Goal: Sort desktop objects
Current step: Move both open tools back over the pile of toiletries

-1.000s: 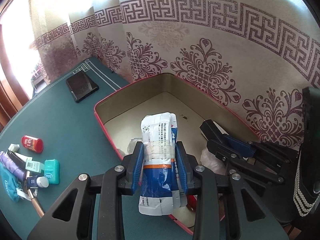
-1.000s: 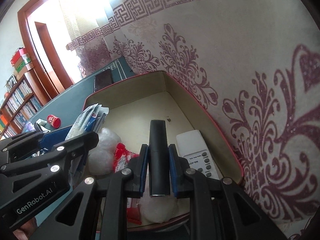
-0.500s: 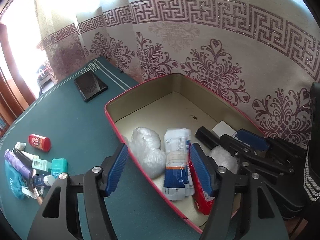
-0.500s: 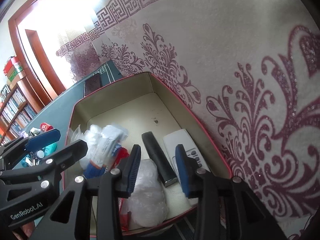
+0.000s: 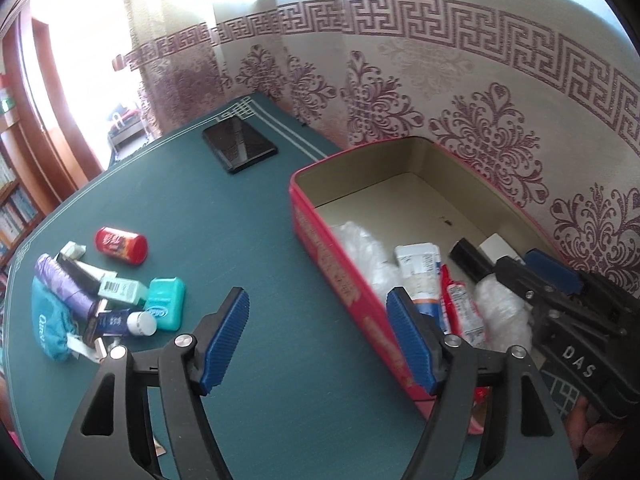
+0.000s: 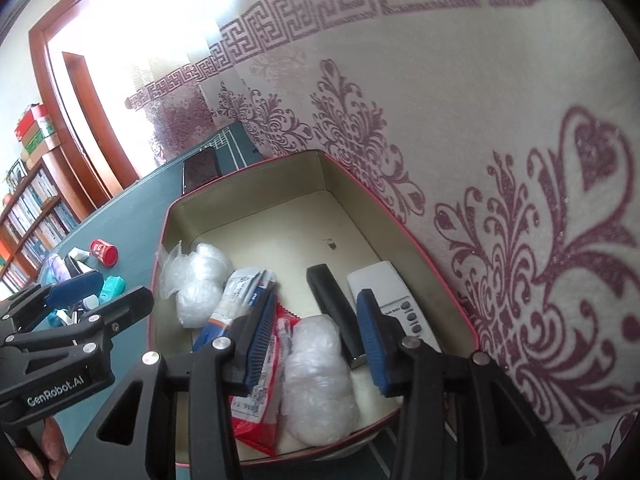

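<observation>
A red box (image 5: pixel 316 240) with a cream inside stands on the green table against the wall. In it lie a blue-and-white pouch (image 5: pixel 416 268), a black remote (image 6: pixel 332 304), a white remote (image 6: pixel 384 284), a red packet (image 6: pixel 276 360) and clear plastic bags (image 6: pixel 200 276). My left gripper (image 5: pixel 316 304) hovers over the table and the box's near wall, jaws opening, nothing between them. My right gripper (image 6: pixel 316 304) hangs above the box's near end, jaws opening, with the black remote lying loose below them.
Left on the table lies a heap of small items: a red can (image 5: pixel 120 245), a teal case (image 5: pixel 164 308), a purple tube (image 5: pixel 60 284) and several more. A black phone (image 5: pixel 239 144) rests near the far edge. Patterned wallpaper rises right behind the box.
Both grippers went from shut to open. The left let the pouch fall into the box and drew back left over the table. The right let go of the black remote, which now lies in the box.
</observation>
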Demonstrator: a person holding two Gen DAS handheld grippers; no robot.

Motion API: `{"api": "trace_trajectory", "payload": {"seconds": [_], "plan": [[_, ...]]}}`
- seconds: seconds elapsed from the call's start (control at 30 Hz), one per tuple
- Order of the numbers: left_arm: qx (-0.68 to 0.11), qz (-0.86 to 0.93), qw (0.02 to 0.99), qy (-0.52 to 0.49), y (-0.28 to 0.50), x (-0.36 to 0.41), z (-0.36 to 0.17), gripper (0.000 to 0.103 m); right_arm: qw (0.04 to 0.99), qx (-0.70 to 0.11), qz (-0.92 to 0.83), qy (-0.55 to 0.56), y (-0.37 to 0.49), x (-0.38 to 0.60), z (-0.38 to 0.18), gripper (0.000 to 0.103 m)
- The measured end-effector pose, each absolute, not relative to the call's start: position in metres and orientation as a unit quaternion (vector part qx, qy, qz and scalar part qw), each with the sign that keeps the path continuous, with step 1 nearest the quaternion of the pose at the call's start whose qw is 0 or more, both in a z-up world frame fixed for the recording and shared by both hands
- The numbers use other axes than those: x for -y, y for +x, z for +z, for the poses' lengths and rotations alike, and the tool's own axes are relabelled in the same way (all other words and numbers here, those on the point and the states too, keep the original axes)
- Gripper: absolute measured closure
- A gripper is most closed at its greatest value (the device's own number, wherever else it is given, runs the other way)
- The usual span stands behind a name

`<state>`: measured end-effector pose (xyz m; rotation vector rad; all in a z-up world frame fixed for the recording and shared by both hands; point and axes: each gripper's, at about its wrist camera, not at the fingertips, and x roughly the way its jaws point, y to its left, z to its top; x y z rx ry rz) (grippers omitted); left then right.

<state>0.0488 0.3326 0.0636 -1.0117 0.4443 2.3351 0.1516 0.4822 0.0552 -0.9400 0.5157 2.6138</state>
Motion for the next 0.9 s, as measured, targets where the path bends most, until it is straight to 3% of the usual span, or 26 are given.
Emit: {"api": "trace_trajectory", "payload": {"seconds": [0.9], "plan": [[-0.095,0.889,0.186,-0.408,0.018,-0.209,0.049,0.028,0.069,-0.117,0.929,-0.344,0.119,-0.390,0.076,0.056]]}}
